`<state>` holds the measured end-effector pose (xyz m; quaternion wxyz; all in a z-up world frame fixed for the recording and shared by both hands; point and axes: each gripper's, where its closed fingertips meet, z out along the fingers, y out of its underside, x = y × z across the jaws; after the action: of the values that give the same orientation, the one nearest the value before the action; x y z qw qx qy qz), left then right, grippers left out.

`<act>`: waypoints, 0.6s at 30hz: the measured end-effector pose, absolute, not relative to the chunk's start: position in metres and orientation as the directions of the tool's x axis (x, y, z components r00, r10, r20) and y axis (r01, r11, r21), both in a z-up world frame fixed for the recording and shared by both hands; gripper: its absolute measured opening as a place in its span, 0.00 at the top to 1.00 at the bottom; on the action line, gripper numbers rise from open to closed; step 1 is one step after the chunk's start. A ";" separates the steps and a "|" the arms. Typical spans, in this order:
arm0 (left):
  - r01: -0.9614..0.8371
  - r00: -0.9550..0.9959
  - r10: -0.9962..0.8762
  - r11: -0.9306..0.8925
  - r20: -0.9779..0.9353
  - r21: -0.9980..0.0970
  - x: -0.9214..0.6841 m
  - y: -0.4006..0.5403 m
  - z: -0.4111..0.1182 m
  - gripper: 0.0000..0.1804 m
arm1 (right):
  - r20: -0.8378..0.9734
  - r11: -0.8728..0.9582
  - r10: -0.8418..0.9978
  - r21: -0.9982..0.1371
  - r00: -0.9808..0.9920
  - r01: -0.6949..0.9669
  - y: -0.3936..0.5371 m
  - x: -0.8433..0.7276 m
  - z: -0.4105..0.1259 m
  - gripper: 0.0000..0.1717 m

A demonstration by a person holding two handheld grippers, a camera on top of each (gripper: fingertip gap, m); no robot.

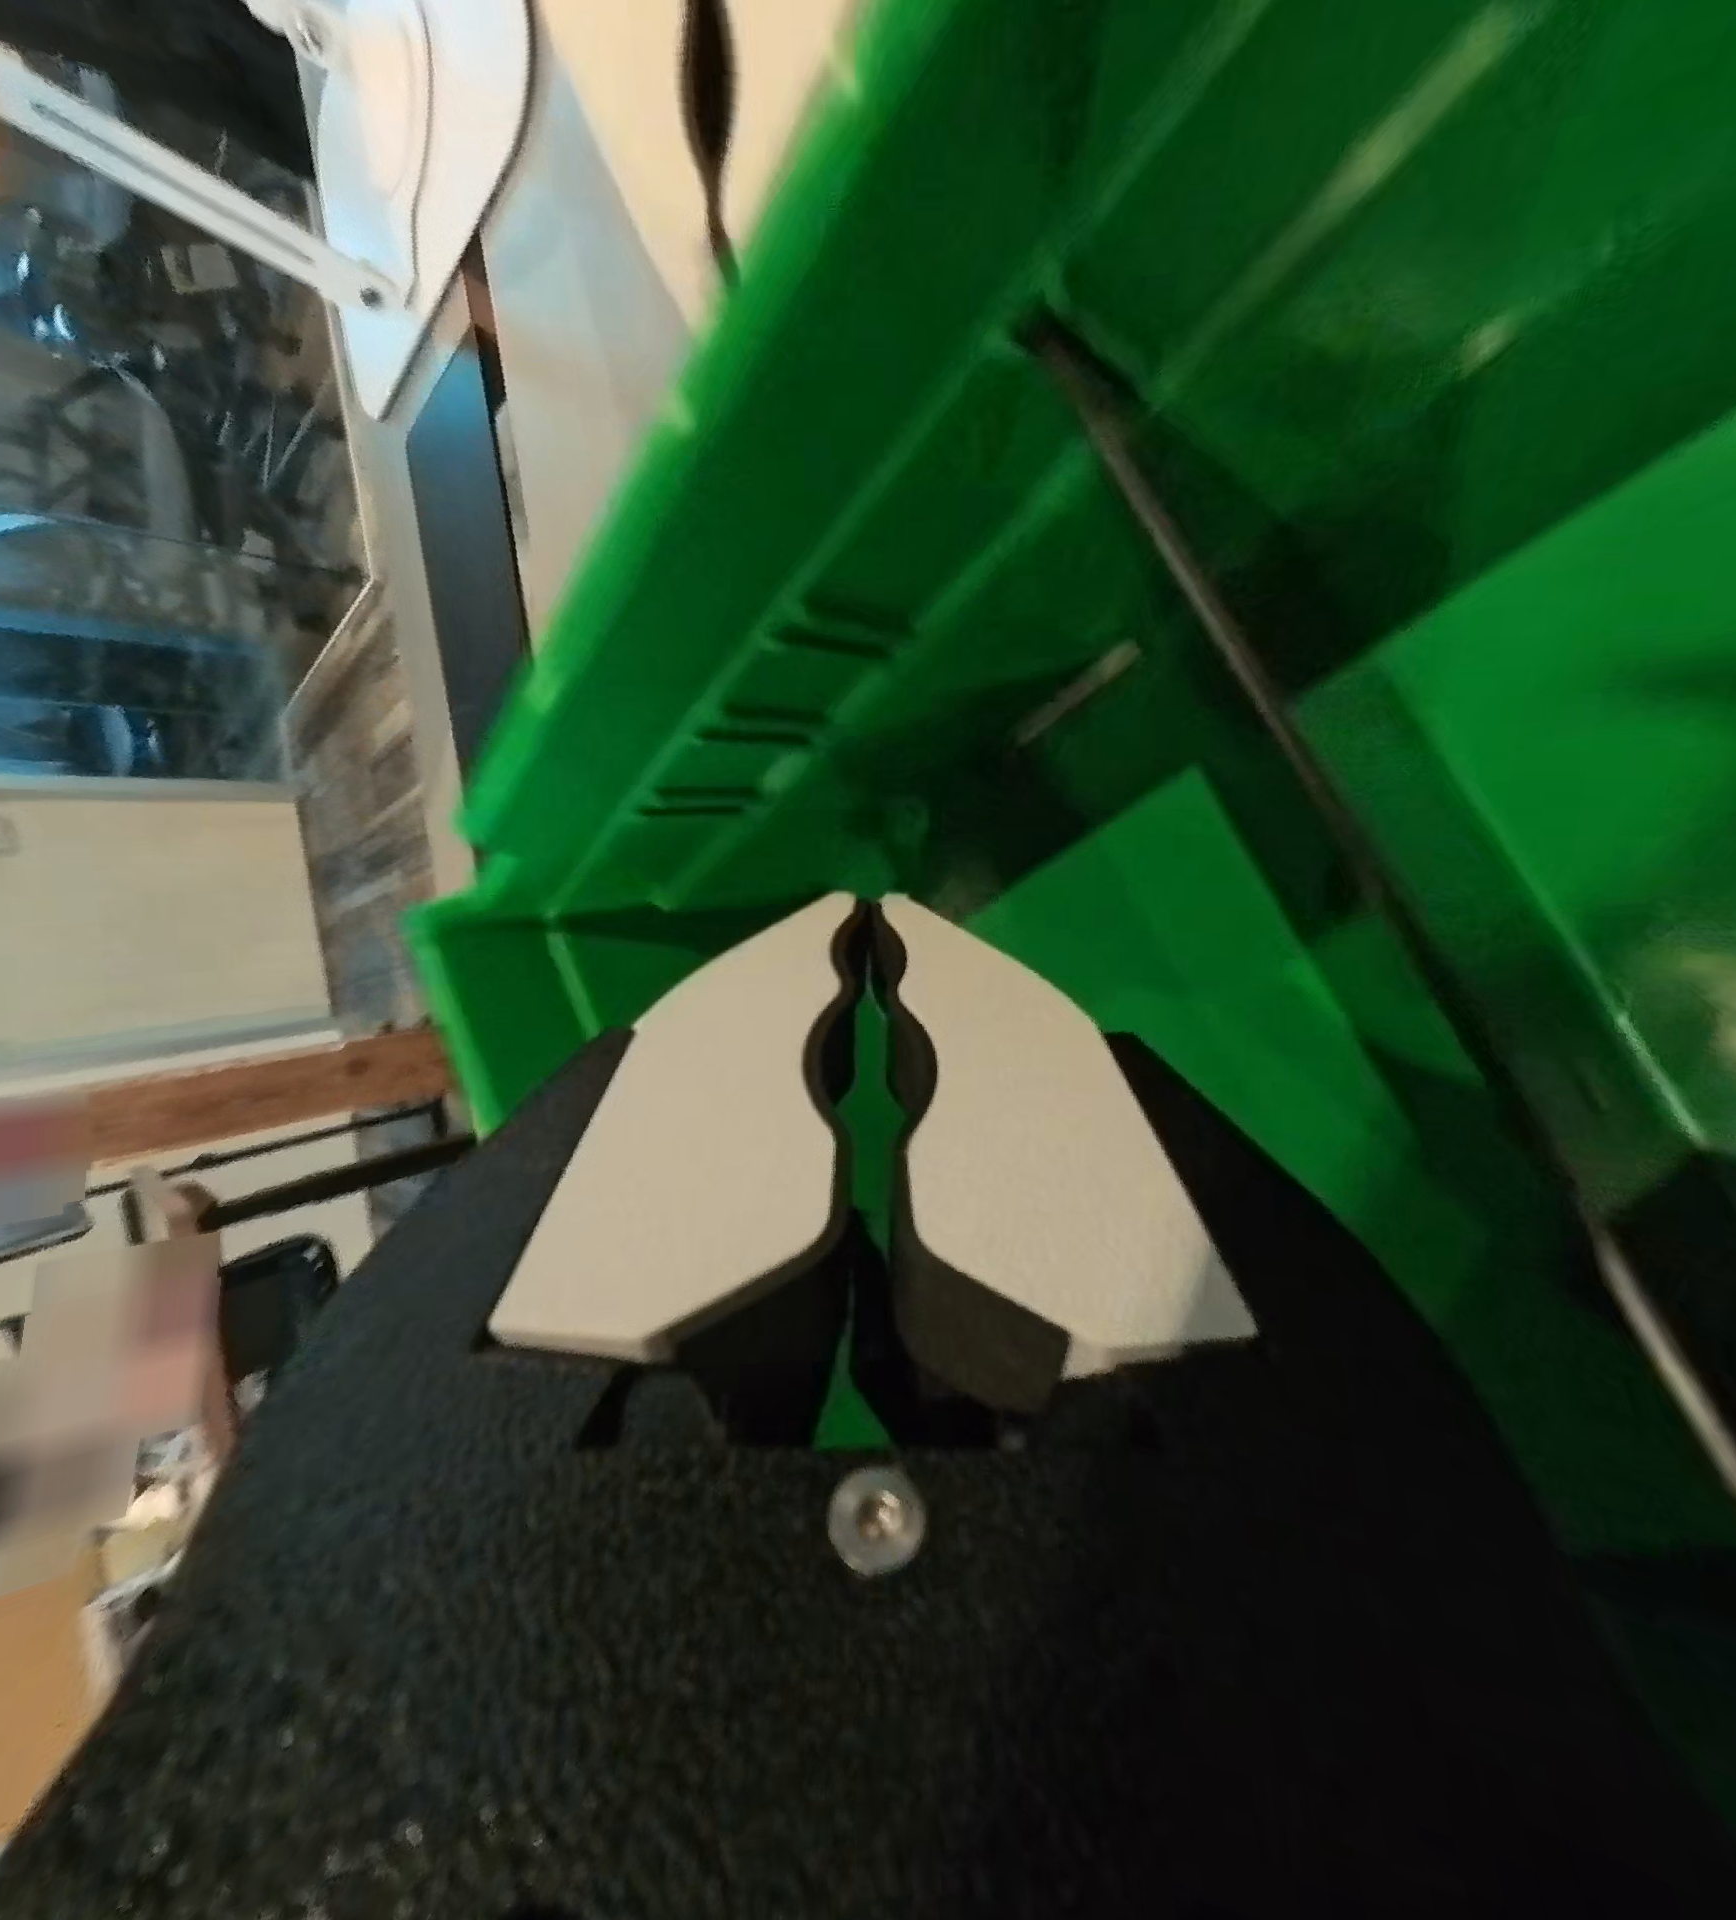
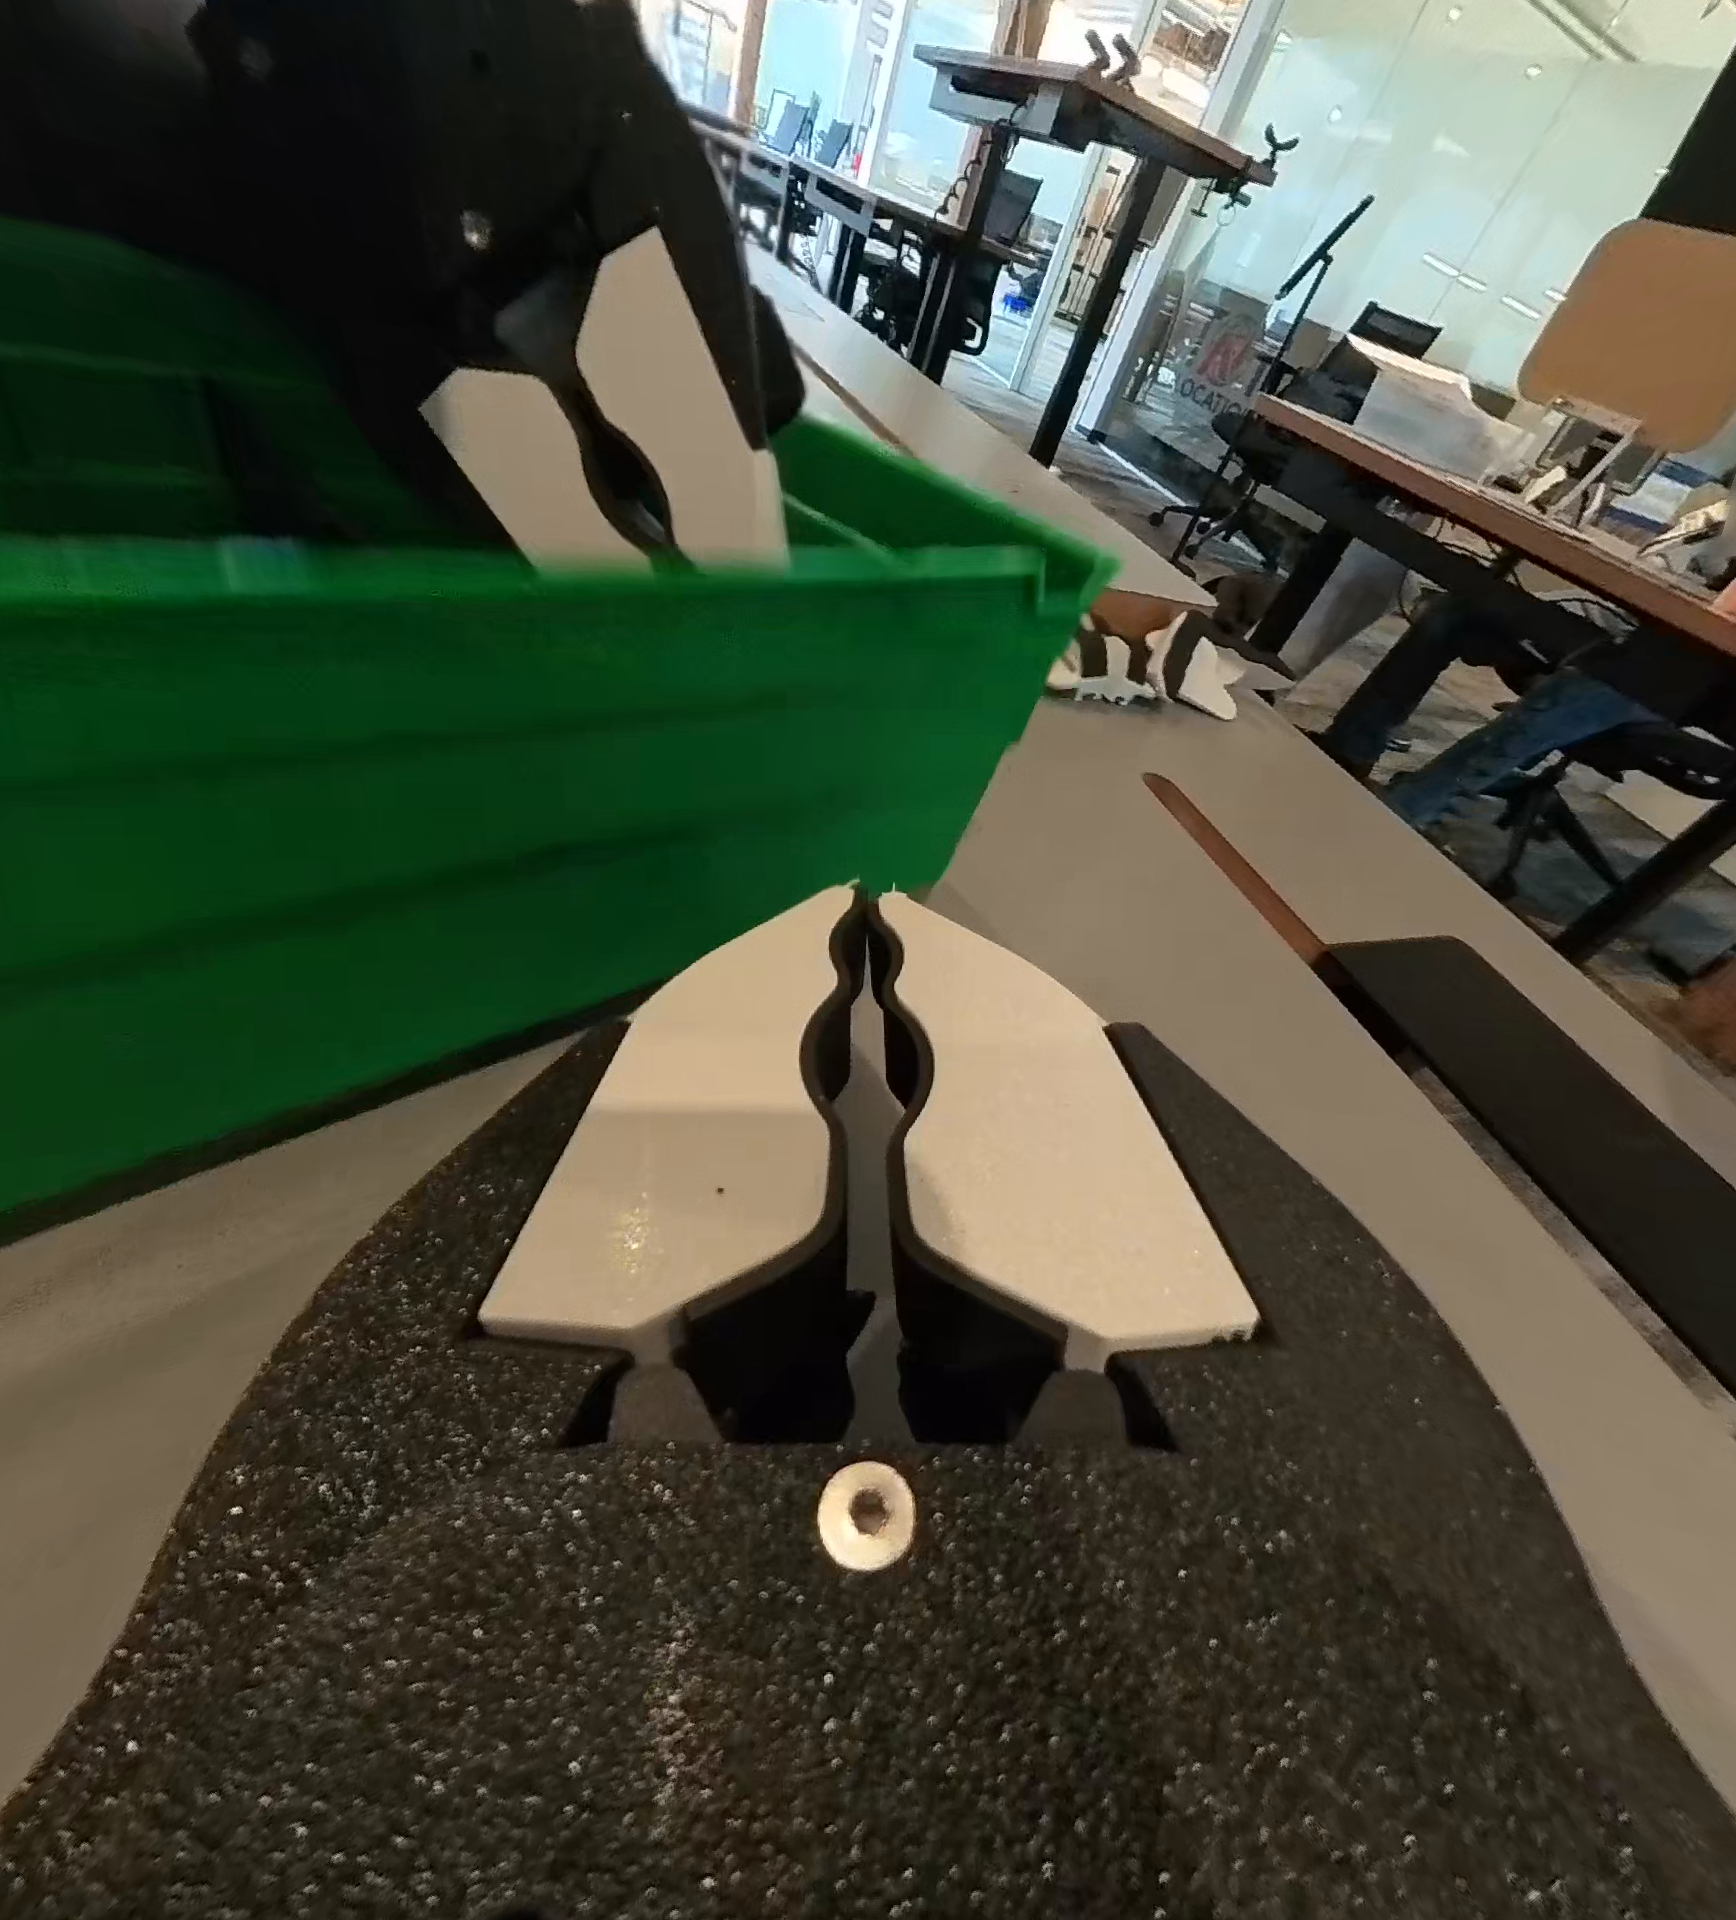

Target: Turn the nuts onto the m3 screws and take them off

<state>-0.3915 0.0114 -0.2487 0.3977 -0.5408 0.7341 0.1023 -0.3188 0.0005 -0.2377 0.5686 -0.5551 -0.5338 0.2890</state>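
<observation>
Closed white fingertips of the right gripper (image 2: 869, 896) sit nearest, tips together with nothing between them, just at the lower corner of a green bin (image 2: 448, 748) on the grey table (image 2: 1103, 831). Farther left, the left gripper (image 1: 869, 906) reaches inside the bin, its tips also together; whether a small part is pinched there, I cannot tell. No nuts or screws are visible. I judge this is the fetching step; next a screw must be found and grasped. Writing on the far glass wall (image 2: 1228, 384) is too blurred to read.
</observation>
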 end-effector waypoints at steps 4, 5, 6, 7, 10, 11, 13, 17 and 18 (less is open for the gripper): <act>-0.879 -0.047 -0.661 0.384 -0.749 -0.283 -0.410 0.009 -0.244 1.00 | 0.289 0.223 0.924 -0.939 0.251 0.260 -0.002 -0.322 -0.238 1.00; -0.874 -0.030 -0.668 0.379 -0.744 -0.305 -0.410 0.007 -0.243 1.00 | 0.297 0.230 0.921 -0.937 0.251 0.264 -0.002 -0.322 -0.238 1.00; -0.875 -0.022 -0.672 0.372 -0.741 -0.311 -0.411 0.006 -0.243 1.00 | 0.304 0.235 0.918 -0.934 0.253 0.268 -0.001 -0.322 -0.239 1.00; -0.878 -0.025 -0.671 0.370 -0.741 -0.305 -0.411 0.007 -0.243 1.00 | 0.308 0.238 0.917 -0.933 0.253 0.272 -0.001 -0.322 -0.239 1.00; -0.880 -0.057 -0.680 0.380 -0.731 -0.284 -0.403 0.007 -0.244 1.00 | 0.309 0.236 0.915 -0.932 0.260 0.276 0.002 -0.320 -0.241 1.00; -0.880 -0.066 -0.688 0.382 -0.723 -0.283 -0.399 0.007 -0.245 1.00 | 0.308 0.235 0.914 -0.932 0.264 0.276 0.002 -0.320 -0.241 1.00; -0.874 -0.083 -0.708 0.389 -0.701 -0.290 -0.393 0.006 -0.246 1.00 | 0.305 0.233 0.913 -0.935 0.269 0.268 0.003 -0.318 -0.240 1.00; -0.868 -0.064 -0.776 0.354 -0.628 -0.349 -0.388 0.005 -0.246 1.00 | 0.316 0.246 0.908 -0.934 0.275 0.259 0.004 -0.318 -0.238 1.00; -0.866 -0.048 -0.797 0.333 -0.602 -0.372 -0.388 0.005 -0.244 1.00 | 0.320 0.252 0.906 -0.933 0.277 0.256 0.004 -0.317 -0.237 1.00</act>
<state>-0.3881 0.0048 -0.2443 0.3803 -0.5758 0.7223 0.0456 -0.3171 0.0042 -0.2372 0.5846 -0.5447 -0.5331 0.2781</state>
